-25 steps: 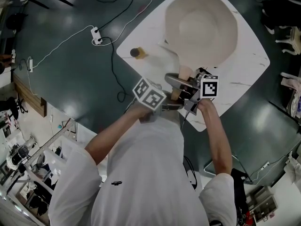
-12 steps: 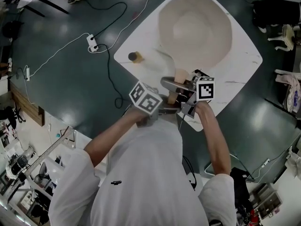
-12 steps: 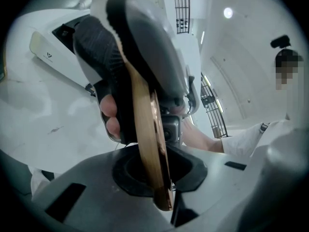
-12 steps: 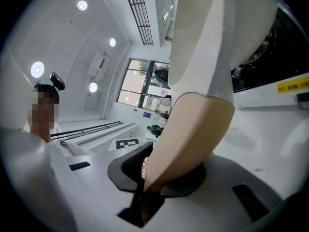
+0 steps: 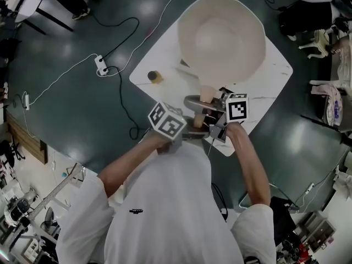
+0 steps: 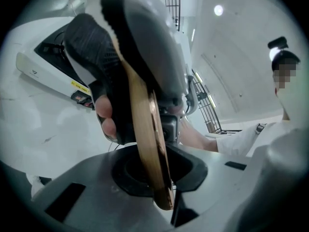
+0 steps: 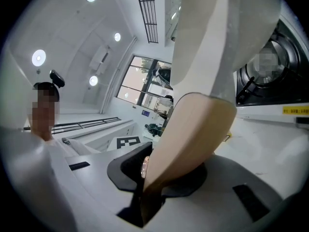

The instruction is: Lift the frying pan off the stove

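Viewed from above, the left claw (image 6: 163, 180) and right claw (image 7: 149, 178) are both clamped on the wooden handle (image 5: 205, 94) of the cream frying pan (image 5: 223, 37) above the white desk (image 5: 163, 65); the lift likely goes best with firm grips, keeping the pan level and raising it straight up.

White short-sleeved T-shirt (image 5: 176, 202), small dark chest logo (image 5: 136, 210)

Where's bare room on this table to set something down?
Bare table top lies at the left corner, between the frying pan and the small brown object, and at the right corner beyond the pan's rim. The near corner is crowded: left gripper and right gripper clamp the pan handle there.
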Demonstrator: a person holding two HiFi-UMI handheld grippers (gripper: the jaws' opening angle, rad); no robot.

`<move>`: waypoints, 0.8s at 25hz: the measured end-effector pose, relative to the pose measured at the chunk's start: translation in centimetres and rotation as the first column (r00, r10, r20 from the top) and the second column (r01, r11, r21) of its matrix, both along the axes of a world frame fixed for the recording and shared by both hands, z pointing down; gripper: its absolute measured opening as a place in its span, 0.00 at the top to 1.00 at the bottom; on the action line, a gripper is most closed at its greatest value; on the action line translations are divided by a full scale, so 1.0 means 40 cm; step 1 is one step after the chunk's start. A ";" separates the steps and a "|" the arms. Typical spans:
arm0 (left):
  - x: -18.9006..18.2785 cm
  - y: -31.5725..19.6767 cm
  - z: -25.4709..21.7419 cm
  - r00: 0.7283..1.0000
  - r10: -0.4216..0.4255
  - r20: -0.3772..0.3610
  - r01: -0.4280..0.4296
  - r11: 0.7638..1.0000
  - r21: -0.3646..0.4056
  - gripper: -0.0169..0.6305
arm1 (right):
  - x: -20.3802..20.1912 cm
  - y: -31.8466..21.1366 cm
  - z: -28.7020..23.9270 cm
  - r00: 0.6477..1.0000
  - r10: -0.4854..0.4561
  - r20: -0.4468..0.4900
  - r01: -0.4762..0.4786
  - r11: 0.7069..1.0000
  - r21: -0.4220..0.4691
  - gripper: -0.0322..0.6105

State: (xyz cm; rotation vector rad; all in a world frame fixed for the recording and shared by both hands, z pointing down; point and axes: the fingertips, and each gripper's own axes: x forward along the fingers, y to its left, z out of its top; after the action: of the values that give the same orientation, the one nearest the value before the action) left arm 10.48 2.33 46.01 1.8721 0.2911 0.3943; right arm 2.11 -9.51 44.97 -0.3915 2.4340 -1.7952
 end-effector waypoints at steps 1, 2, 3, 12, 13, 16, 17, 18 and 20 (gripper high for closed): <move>0.000 0.002 -0.015 1.000 0.005 -0.011 -0.005 1.000 0.004 0.90 | -0.001 0.002 -0.013 1.000 -0.001 -0.006 0.001 1.000 0.011 0.84; -0.002 0.005 -0.026 1.000 0.010 -0.021 -0.010 1.000 0.008 0.90 | -0.004 0.004 -0.027 1.000 -0.002 -0.011 0.002 1.000 0.021 0.84; -0.006 0.007 -0.035 1.000 0.013 -0.027 -0.013 1.000 0.014 0.90 | -0.008 0.006 -0.040 1.000 -0.002 -0.016 0.003 1.000 0.031 0.84; -0.008 0.001 -0.118 0.998 0.028 -0.064 -0.022 0.996 0.086 0.91 | -0.012 0.003 -0.131 0.999 -0.006 -0.038 0.010 0.995 0.102 0.84; -0.009 0.004 -0.123 0.997 0.030 -0.065 -0.024 0.996 0.091 0.91 | -0.015 0.007 -0.137 0.999 -0.008 -0.041 0.012 0.994 0.107 0.84; -0.017 0.010 -0.134 0.997 0.039 -0.071 -0.032 0.994 0.101 0.91 | -0.024 0.014 -0.150 0.999 -0.015 -0.049 0.021 0.992 0.125 0.83; -0.018 0.009 -0.136 0.997 0.042 -0.072 -0.035 0.994 0.102 0.91 | -0.026 0.013 -0.153 0.999 -0.017 -0.051 0.023 0.991 0.129 0.83; -0.018 0.009 -0.139 0.996 0.044 -0.073 -0.037 0.994 0.103 0.91 | -0.026 0.013 -0.155 0.998 -0.018 -0.052 0.025 0.991 0.131 0.83; -0.020 0.012 -0.145 0.996 0.047 -0.074 -0.039 0.994 0.104 0.91 | -0.029 0.016 -0.159 0.998 -0.022 -0.051 0.028 0.991 0.130 0.83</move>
State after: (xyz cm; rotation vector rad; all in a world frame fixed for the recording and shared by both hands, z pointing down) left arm 9.67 2.81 40.21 1.9869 0.3693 0.3730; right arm 0.96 -8.86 38.61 -0.3997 2.5829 -1.6425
